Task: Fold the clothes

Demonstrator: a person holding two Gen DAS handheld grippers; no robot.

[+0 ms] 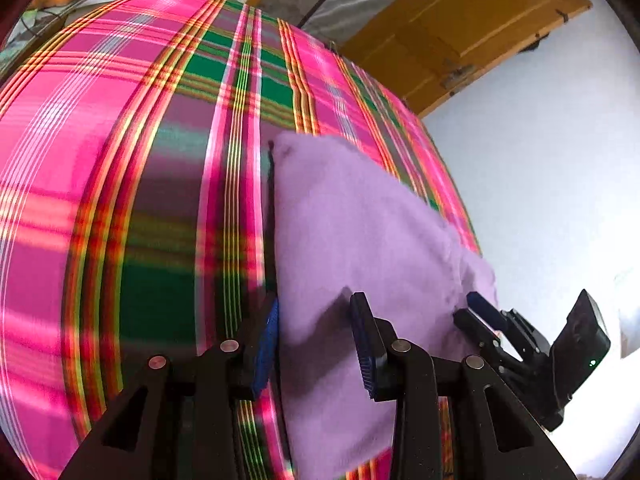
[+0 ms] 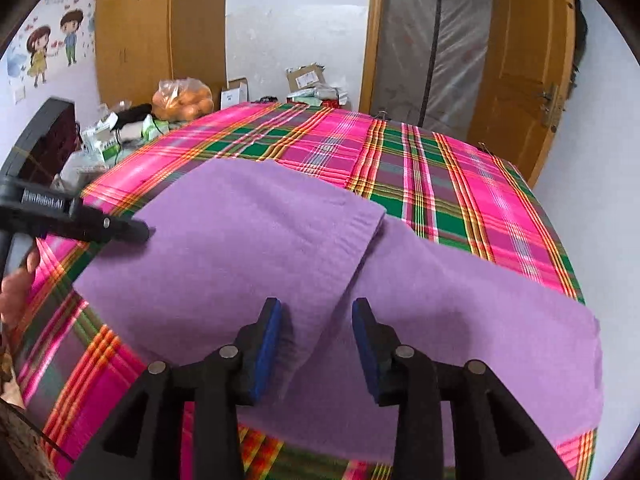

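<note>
The only legible writing is white lettering on the black body of the left tongs (image 2: 140,232) as seen from the right wrist; it looks like "GenRobot.AI", though blurred. That view also takes in what the left wrist barely catches: a clear bag of oranges (image 2: 184,100) far ahead of the right tongs (image 2: 318,344), opened cardboard boxes (image 2: 306,76) beside it, and cartoon wall stickers (image 2: 52,50) up to the left.

The purple sweater (image 2: 248,240) lies on the desk, covered by a pink and green plaid cloth (image 2: 460,200), directly under and ahead of the right tongs, one folded layer overlapping another between its fingers. Those fingers stand apart, gripping nothing.

From the left wrist, the left tongs (image 1: 316,340) are likewise apart, sweater fabric (image 1: 360,232) lying between and beyond them. The right tongs (image 1: 480,308) appear just to their right, at the sweater's edge.
</note>
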